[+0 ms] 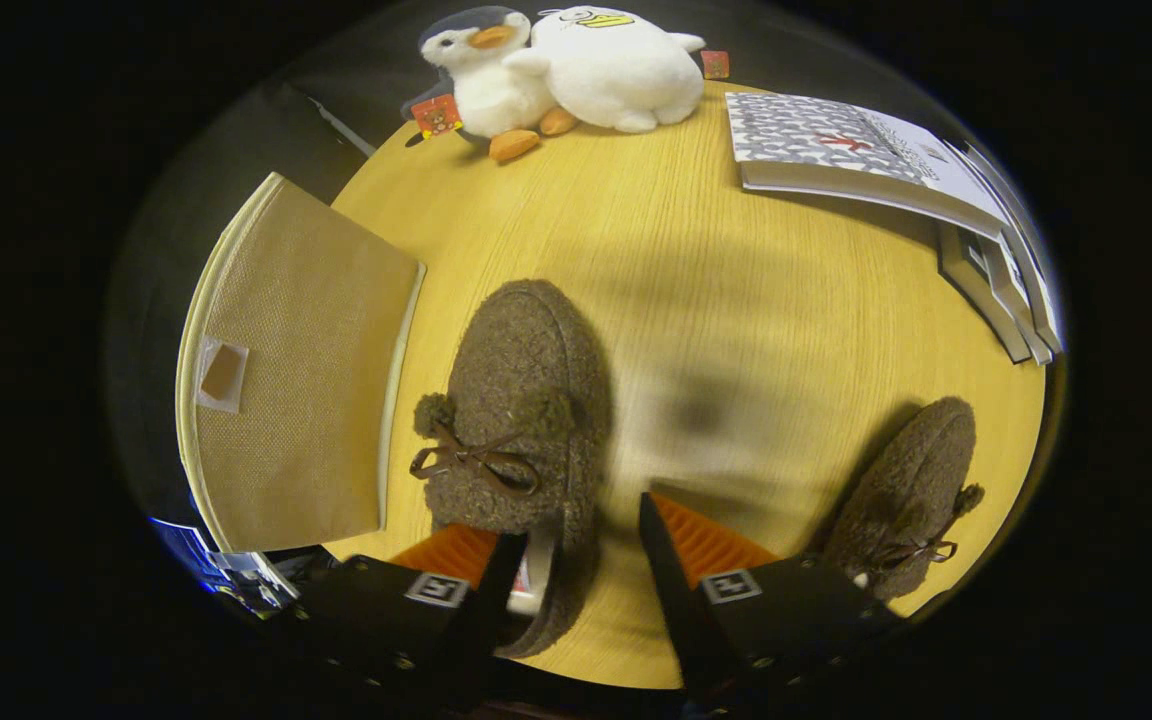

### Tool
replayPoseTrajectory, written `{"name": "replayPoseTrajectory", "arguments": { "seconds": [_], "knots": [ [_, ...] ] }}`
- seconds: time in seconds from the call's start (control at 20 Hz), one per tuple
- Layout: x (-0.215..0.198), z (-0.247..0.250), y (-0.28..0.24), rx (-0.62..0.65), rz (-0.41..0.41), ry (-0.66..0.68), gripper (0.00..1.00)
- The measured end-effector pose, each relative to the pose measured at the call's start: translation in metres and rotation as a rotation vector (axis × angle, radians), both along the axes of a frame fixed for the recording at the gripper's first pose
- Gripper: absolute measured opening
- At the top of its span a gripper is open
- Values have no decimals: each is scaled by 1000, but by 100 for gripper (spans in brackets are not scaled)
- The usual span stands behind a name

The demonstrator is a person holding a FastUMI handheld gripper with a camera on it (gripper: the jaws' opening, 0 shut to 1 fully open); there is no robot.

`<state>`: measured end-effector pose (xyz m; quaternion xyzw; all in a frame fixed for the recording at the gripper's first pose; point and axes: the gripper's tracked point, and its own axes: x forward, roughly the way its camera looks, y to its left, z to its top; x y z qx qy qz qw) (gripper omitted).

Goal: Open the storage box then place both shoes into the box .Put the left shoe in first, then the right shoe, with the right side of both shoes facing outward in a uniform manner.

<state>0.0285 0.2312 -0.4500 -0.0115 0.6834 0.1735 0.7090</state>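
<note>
The round, pale wood counter (736, 330) carries two fuzzy brown shoes. The tongs (576, 560) stand apart: their left finger sits over the heel opening of the near shoe (521, 410), while the other shoe (911, 490) lies off at 3 o'clock beyond the right finger. The beige storage box (286, 370), lid shut, sits at 9 o'clock. Two plush toys (566, 70) rest at 12 o'clock, stacked books (876, 160) at 2 o'clock.

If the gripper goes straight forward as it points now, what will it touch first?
Probably the nearer brown fuzzy shoe: the open gripper has one finger already over its heel opening. Between the fingers the wooden table lies bare, though depth is unclear.
</note>
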Motion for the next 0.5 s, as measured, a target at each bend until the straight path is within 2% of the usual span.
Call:
{"name": "replayPoseTrajectory", "arguments": {
  "seconds": [0.1, 0.2, 0.45, 0.5],
  "knots": [
    [2, -4, -1, -13, -6, 4, 33],
    [0, 0, 2, -5, -1, 7, 14],
    [2, 18, 4, 11, 32, -32, 14],
    [8, 21, 3, 10, 28, -49, 1]
  ]
}}
